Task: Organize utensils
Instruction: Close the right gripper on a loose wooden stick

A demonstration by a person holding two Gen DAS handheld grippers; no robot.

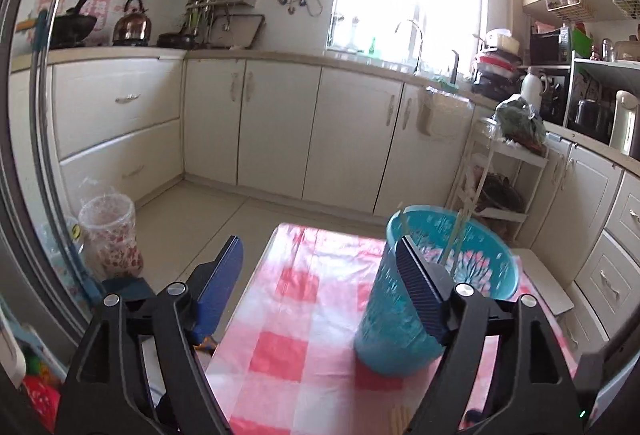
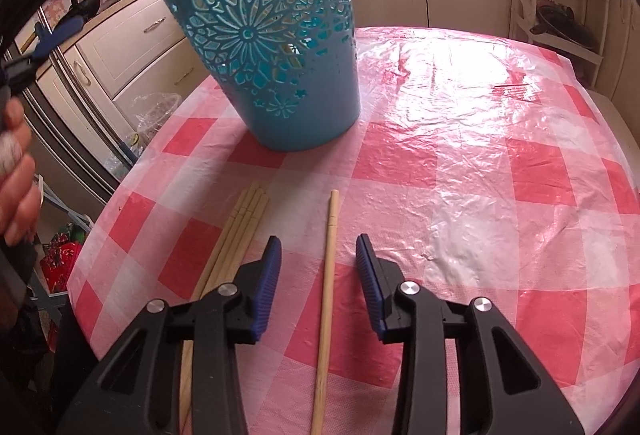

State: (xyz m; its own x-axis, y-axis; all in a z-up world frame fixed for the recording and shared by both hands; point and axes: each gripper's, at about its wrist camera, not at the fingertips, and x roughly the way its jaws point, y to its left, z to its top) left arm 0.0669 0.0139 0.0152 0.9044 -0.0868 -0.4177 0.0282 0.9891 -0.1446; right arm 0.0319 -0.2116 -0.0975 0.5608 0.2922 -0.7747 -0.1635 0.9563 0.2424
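A teal cut-out basket (image 2: 276, 47) stands on the pink checked tablecloth (image 2: 460, 155). In the left wrist view the basket (image 1: 464, 259) holds a few pale chopsticks (image 1: 460, 231) leaning on its rim. My left gripper (image 1: 320, 267) is open above the table, its right finger in front of the basket. My right gripper (image 2: 319, 255) is open low over the table, with a single wooden chopstick (image 2: 326, 299) lying between its fingers. A bundle of three chopsticks (image 2: 228, 247) lies to its left, partly under the left finger.
White kitchen cabinets (image 1: 280, 131) run behind the table. A lined waste bin (image 1: 108, 235) stands on the floor at left. A white rack (image 1: 496, 175) with bags stands to the right. A hand (image 2: 16, 179) and the other gripper show at the right wrist view's left edge.
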